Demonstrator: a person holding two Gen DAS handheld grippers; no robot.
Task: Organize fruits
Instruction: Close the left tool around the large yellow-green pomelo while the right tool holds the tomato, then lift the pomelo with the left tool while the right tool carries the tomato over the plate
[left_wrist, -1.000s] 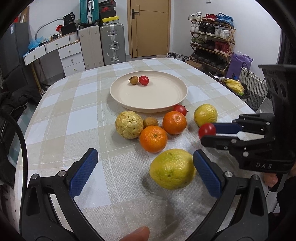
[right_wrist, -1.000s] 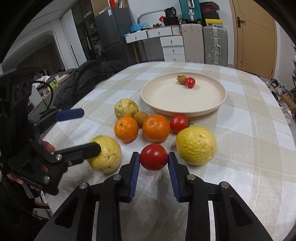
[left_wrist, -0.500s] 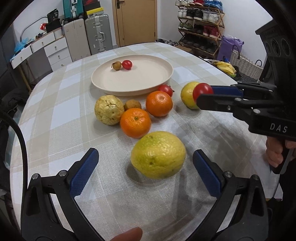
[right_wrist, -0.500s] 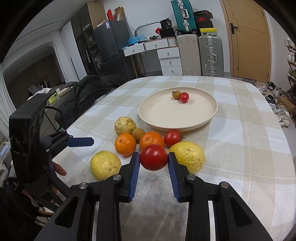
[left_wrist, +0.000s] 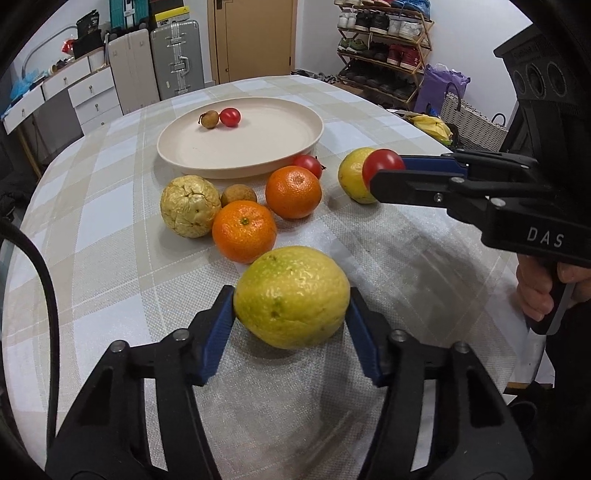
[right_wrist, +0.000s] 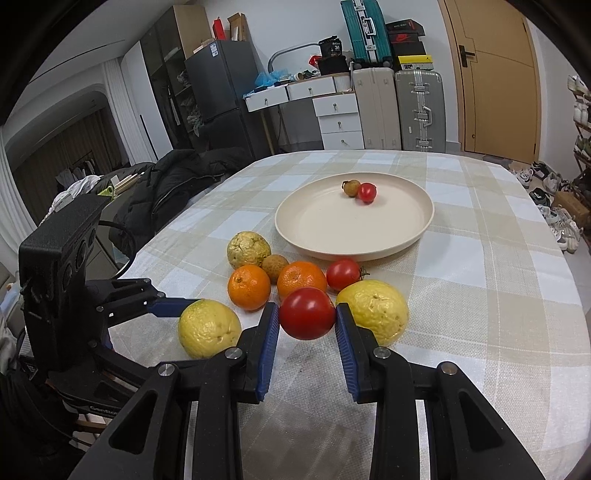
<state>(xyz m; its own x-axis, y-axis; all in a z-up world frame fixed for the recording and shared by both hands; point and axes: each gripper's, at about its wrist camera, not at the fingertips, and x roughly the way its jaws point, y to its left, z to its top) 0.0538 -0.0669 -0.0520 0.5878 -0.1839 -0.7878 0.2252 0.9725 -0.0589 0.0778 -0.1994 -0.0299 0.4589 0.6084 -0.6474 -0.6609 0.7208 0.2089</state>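
A red tomato (right_wrist: 306, 313) sits pinched between the blue pads of the right gripper (right_wrist: 307, 325), held clear of the cloth, while the left gripper (left_wrist: 291, 314) is closed on a yellow-green citrus (left_wrist: 291, 295) at the near edge of the fruit cluster; whether that fruit has left the tablecloth (left_wrist: 110, 236) cannot be told. Seen from the right wrist, a second yellow citrus (right_wrist: 373, 310) lies just beside the tomato at its 3 o'clock, two oranges (right_wrist: 249, 286) sit at 11 and 12 o'clock, another tomato (right_wrist: 343, 274) at 1 o'clock, and a wrinkled pale fruit (right_wrist: 248, 249) with a small brown fruit (right_wrist: 275, 266) touching it lies further out. Beyond them, at 12 o'clock, stands the beige plate (right_wrist: 314, 236), holding only a small brown fruit and a cherry tomato (right_wrist: 366, 192) near its far rim. The step in hand appears to be carrying both gripped fruits to the plate. The next move calls for lifting each high enough to pass over the oranges and the plate's rim, then setting them on bare plate, easing the jaws apart gently so the round fruit does not roll.
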